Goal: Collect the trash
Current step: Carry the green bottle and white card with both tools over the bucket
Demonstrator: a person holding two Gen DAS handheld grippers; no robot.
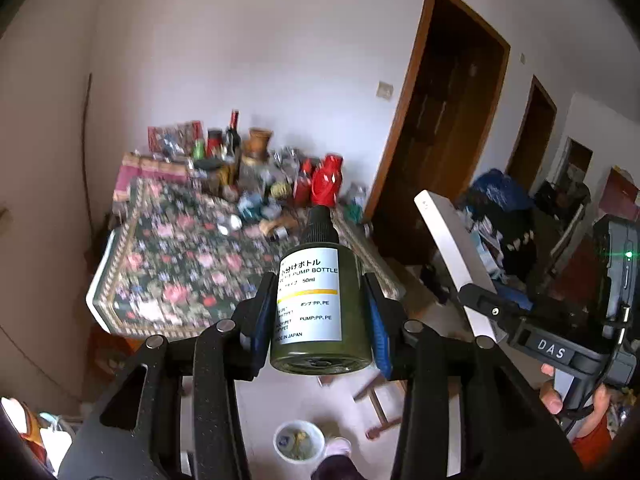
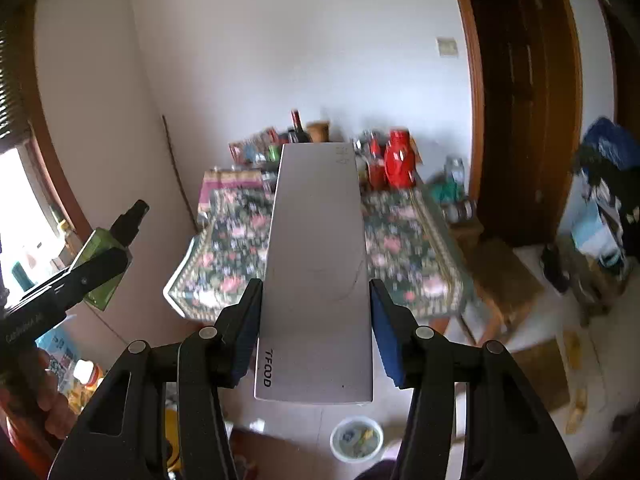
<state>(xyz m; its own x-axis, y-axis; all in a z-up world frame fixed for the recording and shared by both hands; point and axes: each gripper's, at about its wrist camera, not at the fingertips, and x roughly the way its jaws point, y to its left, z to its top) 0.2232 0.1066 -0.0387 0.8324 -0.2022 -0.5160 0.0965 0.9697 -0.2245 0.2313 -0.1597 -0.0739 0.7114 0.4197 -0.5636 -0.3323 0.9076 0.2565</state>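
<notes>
The left gripper (image 1: 316, 316) clamps a green pump bottle (image 1: 320, 312) and the right gripper (image 2: 316, 328) grips a flat grey box (image 2: 316, 280), both held in the air above a white bin (image 2: 356, 438) on the floor, near the floral tabletop (image 1: 180, 264)

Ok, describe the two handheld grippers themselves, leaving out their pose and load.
Both are matte black frames with silver pivot pins. The left gripper and right gripper have blue pads inside their fingers. Seen from the left wrist, the right unit bears white "DAS" lettering, a green light and a black cable.
</notes>
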